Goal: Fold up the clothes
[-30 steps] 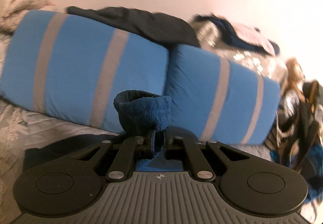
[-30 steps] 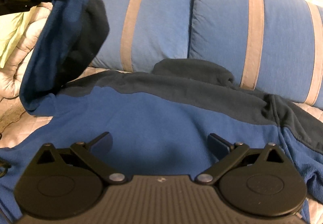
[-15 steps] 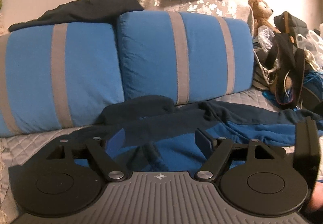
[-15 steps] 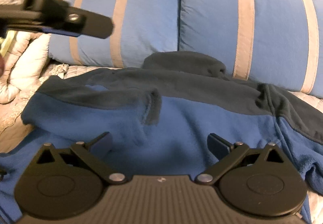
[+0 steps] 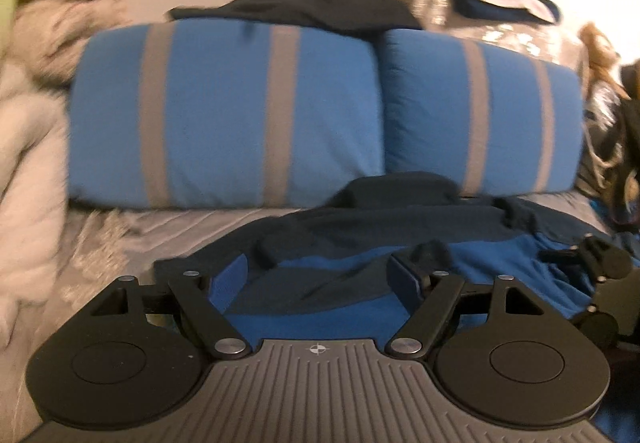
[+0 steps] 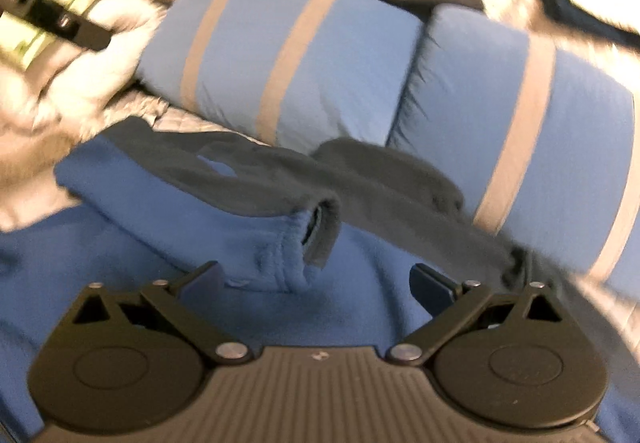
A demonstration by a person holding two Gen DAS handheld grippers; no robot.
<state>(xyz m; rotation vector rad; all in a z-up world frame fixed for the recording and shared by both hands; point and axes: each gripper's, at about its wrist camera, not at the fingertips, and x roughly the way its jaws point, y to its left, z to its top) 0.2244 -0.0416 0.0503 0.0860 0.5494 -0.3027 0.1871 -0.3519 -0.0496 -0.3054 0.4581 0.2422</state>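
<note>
A blue fleece top [image 6: 168, 243] with dark navy shoulders lies spread on the bed in front of the pillows; it also shows in the left wrist view [image 5: 360, 307]. Its left sleeve lies folded across the chest, cuff [image 6: 316, 231] near the middle. My right gripper [image 6: 316, 283] is open and empty, just above the chest and close to the cuff. My left gripper [image 5: 320, 279] is open and empty, low over the fleece's left side. The left gripper's tip [image 6: 60, 23] shows at the upper left of the right wrist view.
Two blue pillows with grey stripes [image 5: 224, 123] [image 5: 480, 115] stand behind the fleece. A dark garment [image 5: 320, 7] lies on top of them. A cream blanket pile [image 5: 28, 147] sits at the left. Bags and clutter [image 5: 616, 147] are at the right. The grey quilted bedcover [image 5: 120, 243] lies beneath.
My left gripper let go of the sleeve, which now lies folded across the chest, and drew back to the left. My right gripper has tilted and moved closer to the cuff.
</note>
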